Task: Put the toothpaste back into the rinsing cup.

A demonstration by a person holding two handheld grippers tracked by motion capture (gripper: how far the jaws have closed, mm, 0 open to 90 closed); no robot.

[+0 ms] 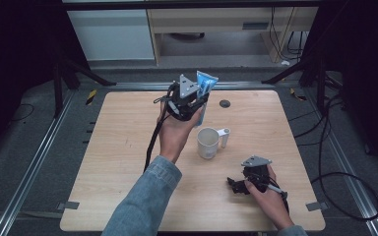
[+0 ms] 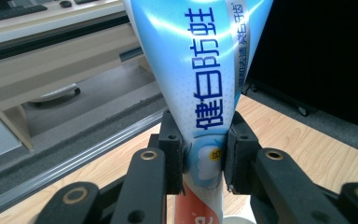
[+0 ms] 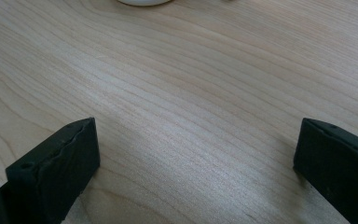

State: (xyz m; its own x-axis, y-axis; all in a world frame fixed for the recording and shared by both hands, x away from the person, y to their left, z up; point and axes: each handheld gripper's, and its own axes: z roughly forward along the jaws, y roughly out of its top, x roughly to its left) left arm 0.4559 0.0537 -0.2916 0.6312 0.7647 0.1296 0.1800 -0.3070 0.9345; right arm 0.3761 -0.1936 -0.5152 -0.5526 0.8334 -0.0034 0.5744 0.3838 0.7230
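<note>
The left gripper (image 1: 193,101) is clamped on a blue toothpaste tube (image 1: 205,84); in the left gripper view both jaws press flat against the tube's (image 2: 200,70) narrower lower body, with the wide crimped end fanning out above them. The tube's long axis stands close to upright, cap end down, crimp up.

Landmark: the white cup (image 1: 208,142) standing upright near the table's (image 1: 113,147) middle, mouth open upward. The tube hangs just beyond the cup's far rim and slightly toward the left, raised above it; the lower end seems close to the rim, but contact cannot be confirmed. A small white object (image 1: 225,137) stands just beside the cup on the right.

The right gripper (image 1: 241,186) rests low on the table, nearer than the cup and to the right, jaws spread wide over bare wood, holding nothing.

Judgement: if the tube is bound for the cup, the left hand is placed for it, moving nearward and down along the tube's own axis.
</note>
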